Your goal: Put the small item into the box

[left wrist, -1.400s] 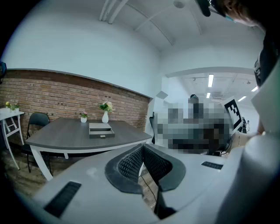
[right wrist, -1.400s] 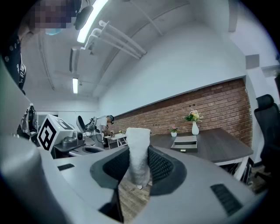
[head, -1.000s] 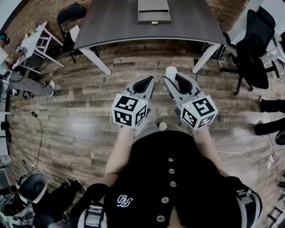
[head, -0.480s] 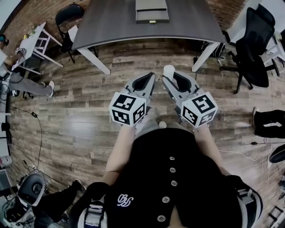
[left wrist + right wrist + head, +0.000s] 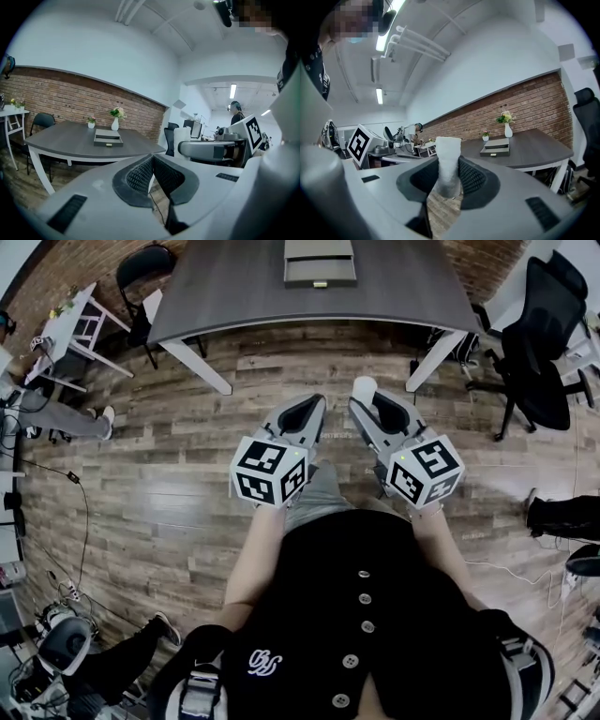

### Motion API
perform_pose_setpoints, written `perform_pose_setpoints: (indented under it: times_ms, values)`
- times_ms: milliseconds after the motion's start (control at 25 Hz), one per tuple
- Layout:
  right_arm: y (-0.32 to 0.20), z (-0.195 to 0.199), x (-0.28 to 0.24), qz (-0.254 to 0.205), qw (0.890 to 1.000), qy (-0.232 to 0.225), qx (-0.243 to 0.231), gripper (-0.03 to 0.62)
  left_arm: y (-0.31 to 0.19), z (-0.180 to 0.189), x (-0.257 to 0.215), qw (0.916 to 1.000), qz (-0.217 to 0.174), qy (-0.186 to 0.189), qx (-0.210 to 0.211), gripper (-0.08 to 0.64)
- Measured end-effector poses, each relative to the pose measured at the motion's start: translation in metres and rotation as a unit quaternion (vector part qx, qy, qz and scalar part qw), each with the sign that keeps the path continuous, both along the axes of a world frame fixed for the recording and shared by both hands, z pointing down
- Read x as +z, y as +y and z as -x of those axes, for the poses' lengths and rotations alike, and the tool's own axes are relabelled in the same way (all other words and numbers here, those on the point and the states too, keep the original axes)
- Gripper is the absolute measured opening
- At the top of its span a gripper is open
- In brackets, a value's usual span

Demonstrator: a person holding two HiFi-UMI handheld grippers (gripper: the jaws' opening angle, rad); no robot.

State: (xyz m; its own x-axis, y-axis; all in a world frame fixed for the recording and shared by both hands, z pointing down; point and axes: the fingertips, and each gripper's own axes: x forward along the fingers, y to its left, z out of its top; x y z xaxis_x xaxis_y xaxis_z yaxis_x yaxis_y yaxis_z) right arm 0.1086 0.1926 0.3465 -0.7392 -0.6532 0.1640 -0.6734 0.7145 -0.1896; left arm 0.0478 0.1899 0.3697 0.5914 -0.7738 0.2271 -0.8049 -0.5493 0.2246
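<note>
Head view: dark table [image 5: 234, 287] carrying the grey box [image 5: 320, 261]. Left gripper [image 5: 316, 402], jaws closed together on nothing. Right gripper [image 5: 366, 404], jaws clamped on the white small item [image 5: 363, 387], held above the floor, well apart from the box.

We see the small item [image 5: 447, 157], a white, rough-textured column, standing upright, pinched in our right gripper [image 5: 449, 180]. The box [image 5: 496, 146], flat and grey, sits well apart on the dark table [image 5: 536, 151].
</note>
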Motion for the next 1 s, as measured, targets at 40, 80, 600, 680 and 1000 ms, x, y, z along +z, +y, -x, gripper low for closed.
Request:
perform_pose_setpoints:
  times_ms: [40,80,600,680,1000]
  values:
    - [-0.004,0.0,0.002,0.002,1.0,0.001,-0.002,0.132,-0.004,0.001,0.003,1.0,0.003,0.0,-0.001,0.014]
    - [-0.009,0.001,0.003,0.003,1.0,0.002,-0.002,0.133,-0.009,0.002,0.005,1.0,0.006,0.0,-0.002,0.014]
    - [-0.159,0.015,0.02,0.005,0.999,0.033,0.019,0.133,-0.166,0.026,0.022,0.9997,0.007,0.023,0.002,0.014]
    - [-0.196,0.023,0.017,0.002,0.999,0.035,0.026,0.133,-0.201,0.034,0.018,0.9997,0.008,0.024,0.007,0.014]
    - [-0.331,0.081,-0.012,-0.024,0.999,0.03,0.025,0.133,-0.328,0.079,-0.014,0.9995,-0.013,0.016,0.025,0.014]
